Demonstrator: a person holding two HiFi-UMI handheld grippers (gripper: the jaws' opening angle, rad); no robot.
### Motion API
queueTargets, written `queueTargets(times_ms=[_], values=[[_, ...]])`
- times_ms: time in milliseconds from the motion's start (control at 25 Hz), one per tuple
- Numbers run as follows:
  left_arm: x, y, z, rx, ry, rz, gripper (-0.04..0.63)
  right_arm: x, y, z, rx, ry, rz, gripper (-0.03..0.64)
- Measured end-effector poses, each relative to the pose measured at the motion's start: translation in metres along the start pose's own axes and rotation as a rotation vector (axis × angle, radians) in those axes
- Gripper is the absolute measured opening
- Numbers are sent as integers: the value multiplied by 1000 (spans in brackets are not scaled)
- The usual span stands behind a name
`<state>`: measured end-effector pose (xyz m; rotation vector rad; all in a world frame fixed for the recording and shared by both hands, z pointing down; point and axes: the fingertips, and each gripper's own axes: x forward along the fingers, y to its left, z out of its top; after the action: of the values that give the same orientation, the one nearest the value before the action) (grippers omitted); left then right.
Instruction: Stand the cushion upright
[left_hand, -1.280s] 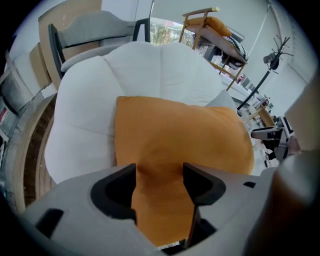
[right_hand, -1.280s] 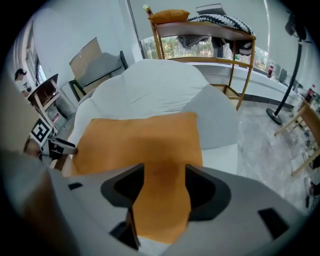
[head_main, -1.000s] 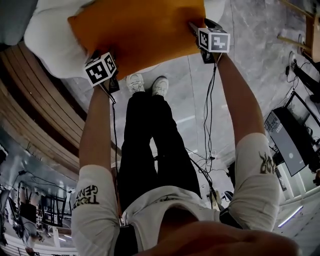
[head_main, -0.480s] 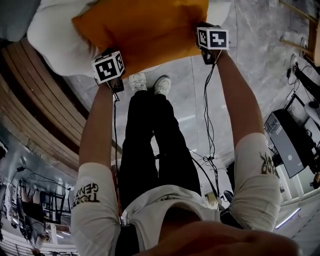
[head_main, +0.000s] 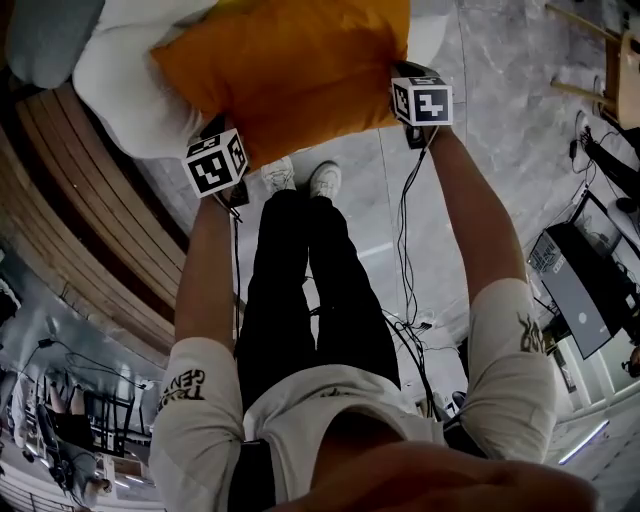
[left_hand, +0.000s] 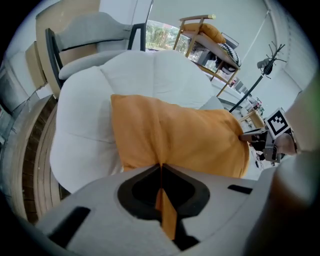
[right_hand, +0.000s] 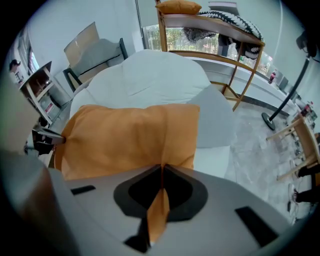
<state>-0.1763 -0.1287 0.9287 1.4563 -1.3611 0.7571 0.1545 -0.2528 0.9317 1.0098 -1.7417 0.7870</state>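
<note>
Cushion (head_main: 290, 70): orange, lying on the white beanbag (head_main: 120, 90), near edge overhanging the beanbag's front. Looks soft, light and floppy; best pinched by the edge fabric. Left gripper (left_hand: 161, 170): jaws just closed on a thin fold at the beanbag's front-left. Right gripper (right_hand: 161, 170): likewise, front-right. Underside hidden; far edge cut off in the head view.

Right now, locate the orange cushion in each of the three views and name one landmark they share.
Head view: orange cushion at top centre, cut off by the top edge.
Left gripper view: in the middle, stretching right, with a fold running down to the bottom centre.
Right gripper view: middle-left, with a fold running down to the bottom centre.
Shared landmark: the white soft seat under it, seen in all three.
</note>
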Motion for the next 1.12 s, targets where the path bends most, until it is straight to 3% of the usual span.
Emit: queueTargets(times_ms=[440,560,840,1120], values=[[-43,-7,67,29,-128,22,23,-46,-6,71,-34,-165,-10,34],[-55,-7,101,76,-202,40,23,-55,-9,109,-82,-242,-2,34],[-58,0,179,153,-359,108,23,-55,-22,189,-74,-373,10,34],[-31,12,205,127,-355,100,23,-24,-29,205,-44,-322,-65,34]])
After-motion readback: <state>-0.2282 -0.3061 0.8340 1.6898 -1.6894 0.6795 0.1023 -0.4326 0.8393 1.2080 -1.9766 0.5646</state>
